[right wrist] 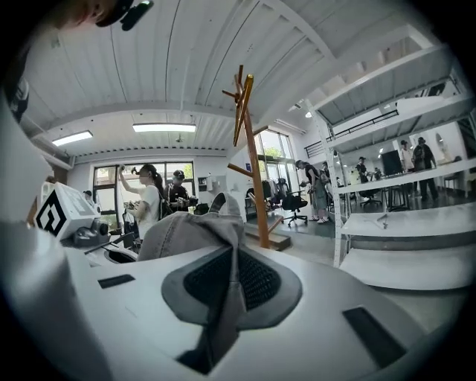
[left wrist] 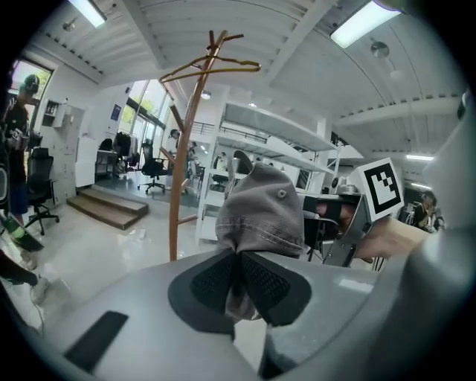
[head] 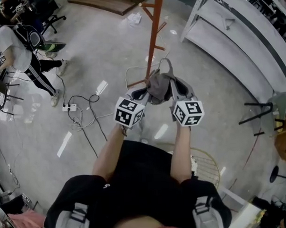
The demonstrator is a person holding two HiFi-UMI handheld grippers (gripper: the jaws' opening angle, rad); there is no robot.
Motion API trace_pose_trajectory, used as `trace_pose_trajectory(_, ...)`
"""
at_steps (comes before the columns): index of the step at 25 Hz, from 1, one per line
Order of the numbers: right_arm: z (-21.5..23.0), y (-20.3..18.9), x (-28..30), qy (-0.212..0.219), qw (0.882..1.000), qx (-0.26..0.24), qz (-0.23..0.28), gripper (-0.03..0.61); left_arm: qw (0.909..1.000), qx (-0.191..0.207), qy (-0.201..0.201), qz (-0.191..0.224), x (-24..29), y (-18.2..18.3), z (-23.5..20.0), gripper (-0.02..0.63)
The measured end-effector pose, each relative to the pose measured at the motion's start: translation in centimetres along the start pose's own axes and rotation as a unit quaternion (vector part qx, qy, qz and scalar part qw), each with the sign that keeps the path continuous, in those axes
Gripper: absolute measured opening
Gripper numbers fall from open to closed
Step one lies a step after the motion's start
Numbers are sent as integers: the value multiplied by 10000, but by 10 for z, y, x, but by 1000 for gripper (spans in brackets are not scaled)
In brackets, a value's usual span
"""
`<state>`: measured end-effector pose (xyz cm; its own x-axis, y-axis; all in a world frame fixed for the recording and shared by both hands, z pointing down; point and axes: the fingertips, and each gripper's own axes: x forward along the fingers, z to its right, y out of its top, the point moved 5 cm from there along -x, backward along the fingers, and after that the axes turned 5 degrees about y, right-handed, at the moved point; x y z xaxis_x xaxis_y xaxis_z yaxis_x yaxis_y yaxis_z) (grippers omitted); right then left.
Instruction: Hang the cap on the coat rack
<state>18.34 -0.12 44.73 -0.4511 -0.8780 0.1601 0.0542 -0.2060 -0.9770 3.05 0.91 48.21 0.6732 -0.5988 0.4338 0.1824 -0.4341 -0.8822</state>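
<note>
Two grippers share the grey cap (head: 159, 86): the left gripper (left wrist: 238, 257) is clamped on a fold of its fabric, and the right gripper (right wrist: 232, 257) pinches another edge. The cap is held between them, with the wooden coat rack (left wrist: 182, 164) standing beyond both sets of jaws.

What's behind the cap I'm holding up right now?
The wooden coat rack stands just beyond the cap, with white shelves further back. In the head view the cap covers the lower end of the rack's pole.
</note>
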Motion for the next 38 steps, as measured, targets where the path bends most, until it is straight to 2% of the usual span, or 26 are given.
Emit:
trace_pose_trajectory(4,6,-16,39,51,9995,25,-317,11,9993,-209,47,-304,26,-7,-39,25)
trace_pose_trajectory(10,42,-27,94,-148,9980,225,-569,9,9980,-273,-183,-535,80,0,-81,25)
trace_pose_trajectory(18,56,-36,160,-192,9934,242,-1106,11,9948,-607,-356,-741,119,0,-143,26)
trace_pose_trajectory(26,77,-67,184,-439,9860,507,-1524,11,9914,-667,-529,-989,147,-9,-165,26)
trace_pose_trajectory(38,130,-105,194,-660,9740,895,-1975,11,9857,-702,-604,-1410,207,-24,-162,26)
